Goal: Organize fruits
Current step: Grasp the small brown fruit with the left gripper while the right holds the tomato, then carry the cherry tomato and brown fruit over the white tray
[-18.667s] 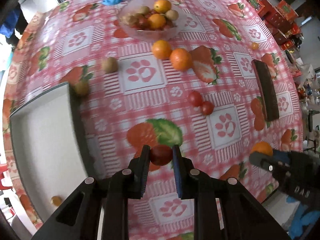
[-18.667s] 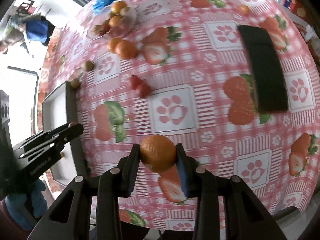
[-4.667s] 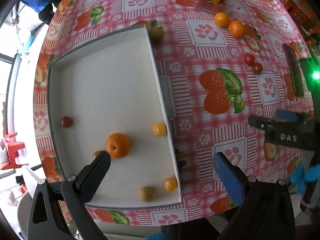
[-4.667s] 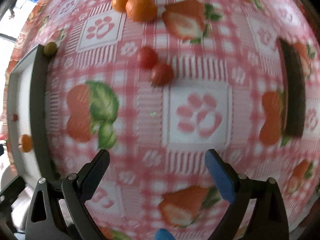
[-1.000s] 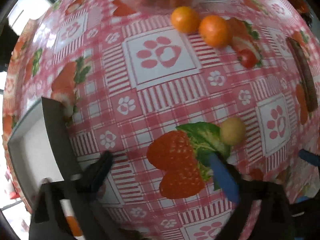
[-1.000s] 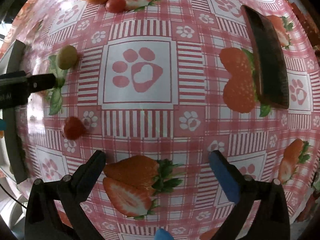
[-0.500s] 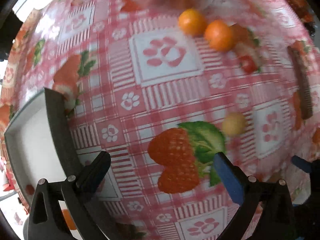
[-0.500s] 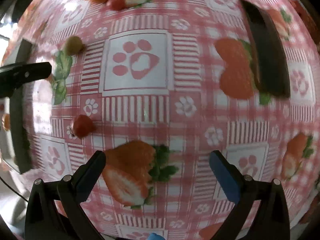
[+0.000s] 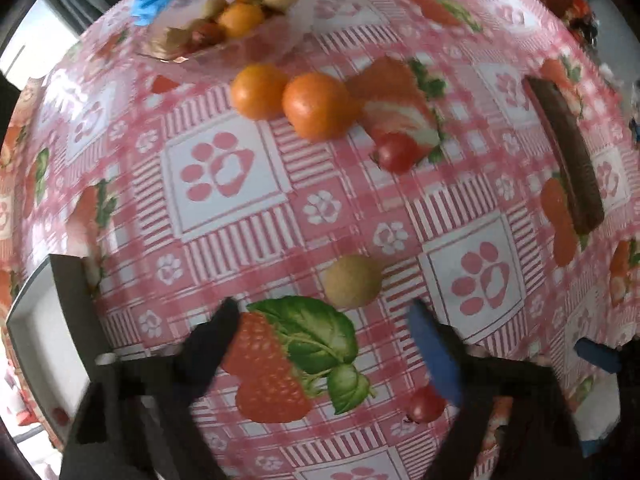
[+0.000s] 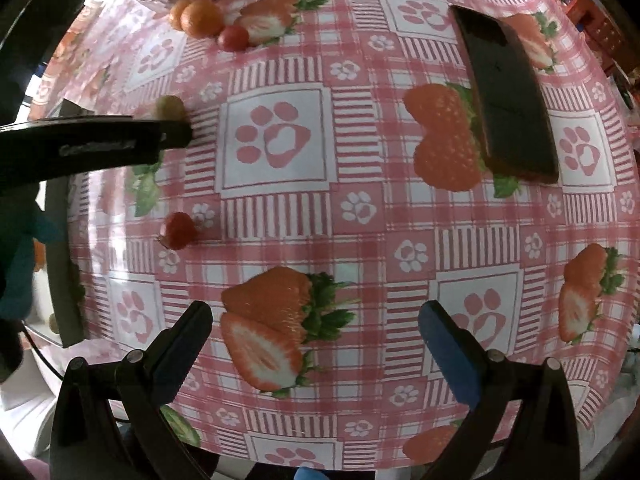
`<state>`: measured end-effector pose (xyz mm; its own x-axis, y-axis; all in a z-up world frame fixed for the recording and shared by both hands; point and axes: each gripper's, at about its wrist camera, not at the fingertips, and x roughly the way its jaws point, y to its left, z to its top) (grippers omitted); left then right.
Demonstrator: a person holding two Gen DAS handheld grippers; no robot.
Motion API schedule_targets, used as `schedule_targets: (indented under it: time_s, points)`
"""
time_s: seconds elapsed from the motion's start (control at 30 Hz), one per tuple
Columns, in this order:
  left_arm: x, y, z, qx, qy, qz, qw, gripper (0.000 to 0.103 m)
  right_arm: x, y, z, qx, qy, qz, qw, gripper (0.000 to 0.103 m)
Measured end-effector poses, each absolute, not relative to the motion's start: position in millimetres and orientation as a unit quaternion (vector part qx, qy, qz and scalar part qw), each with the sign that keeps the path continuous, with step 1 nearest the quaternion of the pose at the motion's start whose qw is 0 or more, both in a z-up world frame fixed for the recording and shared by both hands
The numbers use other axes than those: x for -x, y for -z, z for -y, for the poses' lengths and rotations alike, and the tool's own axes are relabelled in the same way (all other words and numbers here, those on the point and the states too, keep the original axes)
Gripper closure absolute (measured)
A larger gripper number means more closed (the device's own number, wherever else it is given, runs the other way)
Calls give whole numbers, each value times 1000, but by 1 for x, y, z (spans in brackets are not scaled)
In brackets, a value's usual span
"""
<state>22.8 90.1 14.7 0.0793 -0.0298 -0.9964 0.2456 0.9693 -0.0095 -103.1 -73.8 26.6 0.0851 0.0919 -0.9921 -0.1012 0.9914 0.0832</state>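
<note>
A small yellow-green round fruit (image 9: 352, 286) lies on the pink tablecloth just past the tips of my left gripper (image 9: 324, 340). The jaws are closing and touch nothing. A red cherry tomato (image 9: 426, 404) sits by the blue right finger (image 9: 434, 356). In the right wrist view my right gripper (image 10: 316, 336) hangs wide open over a printed strawberry, holding nothing. The left gripper (image 10: 176, 132) reaches in from the left beside the same fruit (image 10: 170, 108), and the tomato (image 10: 178, 230) lies below it.
Two oranges (image 9: 320, 106) and another tomato (image 9: 396, 152) lie ahead, before a clear bowl (image 9: 280, 40) of fruit. The white tray (image 9: 36, 340) with a dark rim is at left. A dark flat block (image 10: 508, 108) lies at right.
My left gripper has shifted right, so the yellow-green fruit now lines up between its fingers, and the jaws have narrowed. The right gripper has risen a little and stays open.
</note>
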Motion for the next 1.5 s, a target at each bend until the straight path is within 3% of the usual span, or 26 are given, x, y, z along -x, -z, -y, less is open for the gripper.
schedule_targets:
  time_s: [0.13,0.2,0.23,0.37,0.53,0.6,0.67,0.7,0.73,0.77,1.03,1.5]
  points:
    - [-26,-11,-83,-69,85,-666,738,46,99,-31,62,3,-76,-666,742,0]
    - [-27,-14,-85,-67,86,-662,741,68,94,-31,52,3,-80,-664,743,0]
    - [-28,-15,-85,-64,90,-662,741,74,89,-29,47,3,-84,-664,743,1]
    - [-31,-20,-90,-49,98,-666,738,75,76,-25,24,3,-98,-664,741,4]
    - [-19,-33,-115,-28,89,-665,741,75,65,-8,-17,10,-120,-672,731,26]
    - [-12,-36,-126,-21,80,-663,744,75,61,-4,-31,23,-118,-673,730,28]
    - [-6,-42,-139,-11,70,-661,747,75,60,-1,-43,49,-112,-669,733,36]
    - [-2,-45,-145,-6,67,-660,748,75,59,-1,-49,67,-105,-666,735,49]
    - [1,-48,-151,-1,63,-660,749,75,58,0,-57,76,-104,-663,738,71]
    - [4,-50,-155,3,61,-659,749,75,58,0,-61,74,-111,-663,737,80]
    - [37,-65,-185,10,47,-655,754,75,47,-16,-39,-43,-130,-681,719,79]
    - [90,-96,-244,18,21,-647,762,75,61,-70,-15,-46,-128,-664,735,79]
